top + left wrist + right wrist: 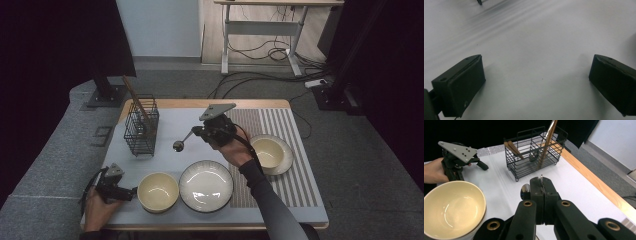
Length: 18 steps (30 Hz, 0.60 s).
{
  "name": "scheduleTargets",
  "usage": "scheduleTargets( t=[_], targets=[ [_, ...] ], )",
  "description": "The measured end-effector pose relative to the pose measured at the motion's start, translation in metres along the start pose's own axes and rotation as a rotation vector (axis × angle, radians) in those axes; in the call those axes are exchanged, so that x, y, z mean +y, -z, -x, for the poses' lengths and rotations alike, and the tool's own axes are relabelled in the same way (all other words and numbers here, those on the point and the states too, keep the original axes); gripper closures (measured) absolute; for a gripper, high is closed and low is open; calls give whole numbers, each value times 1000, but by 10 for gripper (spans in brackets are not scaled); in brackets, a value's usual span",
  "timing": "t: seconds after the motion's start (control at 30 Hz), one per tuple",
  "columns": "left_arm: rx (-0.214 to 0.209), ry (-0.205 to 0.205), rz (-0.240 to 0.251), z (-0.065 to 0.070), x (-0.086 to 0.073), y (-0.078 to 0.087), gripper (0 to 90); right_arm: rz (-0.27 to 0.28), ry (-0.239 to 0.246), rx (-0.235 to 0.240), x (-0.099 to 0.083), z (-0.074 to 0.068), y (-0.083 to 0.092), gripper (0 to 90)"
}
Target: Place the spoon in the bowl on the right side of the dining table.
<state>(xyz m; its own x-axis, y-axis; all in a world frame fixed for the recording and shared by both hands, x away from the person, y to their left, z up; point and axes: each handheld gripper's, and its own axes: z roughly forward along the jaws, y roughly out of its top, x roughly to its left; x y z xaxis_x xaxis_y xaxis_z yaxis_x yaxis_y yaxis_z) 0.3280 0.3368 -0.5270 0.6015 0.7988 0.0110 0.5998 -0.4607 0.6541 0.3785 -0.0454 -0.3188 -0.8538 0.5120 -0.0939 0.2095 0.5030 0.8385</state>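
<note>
My right gripper (196, 132) hovers over the middle of the table, shut on the handle of a metal spoon (179, 144). The spoon's bowl hangs down to the left, just right of a black wire basket (141, 127). In the right gripper view the jaws (543, 182) meet on the spoon (525, 191), and the basket (536, 152) stands a short way ahead. My left gripper (127, 194) rests at the front left, open, beside a cream bowl (158, 191). Between its pads (461, 82) lies only bare white mat.
Wooden sticks (135, 97) and a dark utensil stand in the basket. A white plate (206, 185) sits at the front centre. A second cream bowl on a saucer (270, 152) sits on the striped mat (292, 175) at the right.
</note>
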Motion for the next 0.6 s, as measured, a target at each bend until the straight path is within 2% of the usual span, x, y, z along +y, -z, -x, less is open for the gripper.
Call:
scheduleTargets(
  t=[0.6],
  targets=[
    [1, -1, 0, 0, 0, 0, 1, -11, -72, -99, -39, 33, 35, 895]
  ],
)
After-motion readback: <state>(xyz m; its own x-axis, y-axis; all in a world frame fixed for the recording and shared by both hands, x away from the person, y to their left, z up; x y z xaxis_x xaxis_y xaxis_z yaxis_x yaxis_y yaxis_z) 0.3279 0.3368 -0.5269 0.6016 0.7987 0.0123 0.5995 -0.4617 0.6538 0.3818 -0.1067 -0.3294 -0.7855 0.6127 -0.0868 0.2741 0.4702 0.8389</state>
